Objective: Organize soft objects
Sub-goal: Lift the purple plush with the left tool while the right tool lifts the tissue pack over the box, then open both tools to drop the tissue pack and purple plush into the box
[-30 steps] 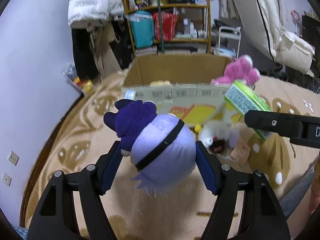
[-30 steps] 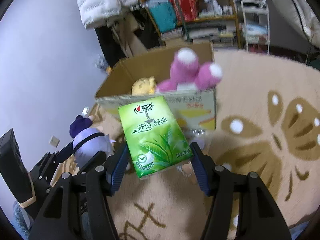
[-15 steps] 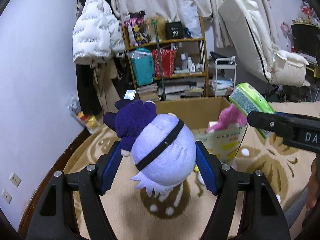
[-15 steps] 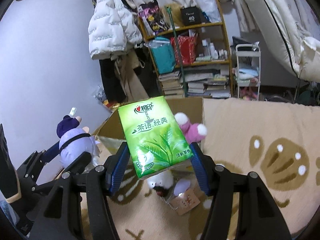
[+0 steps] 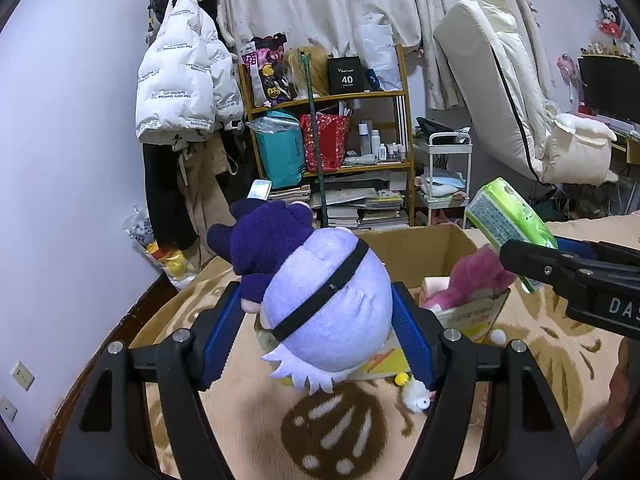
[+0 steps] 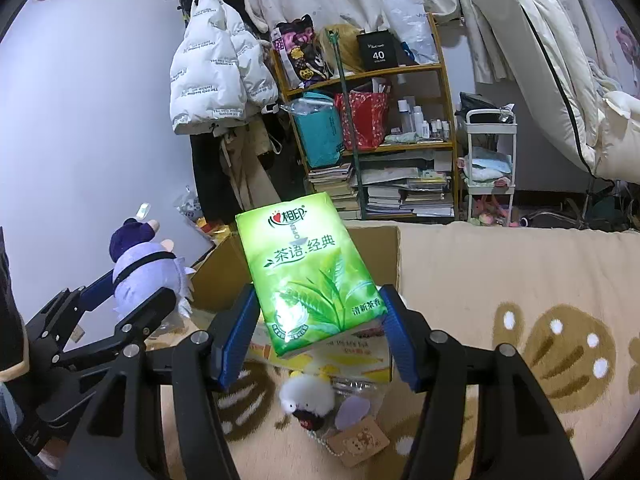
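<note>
Two claws are mine: my left claw (image 5: 318, 334) is clamped on the purple plush (image 5: 320, 300), my right claw (image 6: 316, 332) on the green tissue pack (image 6: 308, 276). Cardboard box (image 6: 384, 252) lies at twelve o'clock beyond both, on the carpet (image 6: 520, 280).

plush doll (image 5: 326, 312) and tissue pack (image 6: 310, 276) lifted higher, tilted up
</note>
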A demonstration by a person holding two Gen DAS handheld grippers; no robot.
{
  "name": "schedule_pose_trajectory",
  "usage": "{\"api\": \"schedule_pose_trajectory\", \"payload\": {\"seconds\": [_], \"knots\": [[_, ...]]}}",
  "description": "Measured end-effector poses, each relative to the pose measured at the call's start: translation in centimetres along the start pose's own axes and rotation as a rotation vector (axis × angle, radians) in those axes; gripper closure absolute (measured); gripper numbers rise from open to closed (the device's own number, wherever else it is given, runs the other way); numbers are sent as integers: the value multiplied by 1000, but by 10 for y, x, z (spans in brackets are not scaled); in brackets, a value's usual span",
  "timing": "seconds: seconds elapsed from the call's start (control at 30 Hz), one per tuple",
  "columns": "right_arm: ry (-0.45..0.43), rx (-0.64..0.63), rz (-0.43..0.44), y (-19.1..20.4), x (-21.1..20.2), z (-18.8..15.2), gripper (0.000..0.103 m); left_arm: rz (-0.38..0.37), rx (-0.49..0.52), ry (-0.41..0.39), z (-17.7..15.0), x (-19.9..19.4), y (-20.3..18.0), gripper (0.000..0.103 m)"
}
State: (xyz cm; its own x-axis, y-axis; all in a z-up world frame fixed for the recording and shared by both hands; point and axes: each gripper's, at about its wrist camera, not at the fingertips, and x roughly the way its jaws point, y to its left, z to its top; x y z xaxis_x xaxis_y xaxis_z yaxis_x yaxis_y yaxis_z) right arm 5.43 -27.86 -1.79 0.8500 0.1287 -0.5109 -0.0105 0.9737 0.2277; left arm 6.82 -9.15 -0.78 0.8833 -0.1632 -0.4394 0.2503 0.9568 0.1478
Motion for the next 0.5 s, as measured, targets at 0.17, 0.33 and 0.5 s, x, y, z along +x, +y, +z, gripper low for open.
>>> {"api": "schedule_pose_trajectory", "payload": {"seconds": [0.17, 0.33, 0.5], "knots": [[-16, -24, -23, 0, 10, 7, 39, -7, 4, 5, 4, 16, 1, 31], [-32, -44, -49, 0, 21, 13, 39, -2, -15, 21, 5, 33, 4, 31], [-26, -64, -72, -1, 36, 17, 39, -3, -36, 46, 5, 49, 9, 31]]}}
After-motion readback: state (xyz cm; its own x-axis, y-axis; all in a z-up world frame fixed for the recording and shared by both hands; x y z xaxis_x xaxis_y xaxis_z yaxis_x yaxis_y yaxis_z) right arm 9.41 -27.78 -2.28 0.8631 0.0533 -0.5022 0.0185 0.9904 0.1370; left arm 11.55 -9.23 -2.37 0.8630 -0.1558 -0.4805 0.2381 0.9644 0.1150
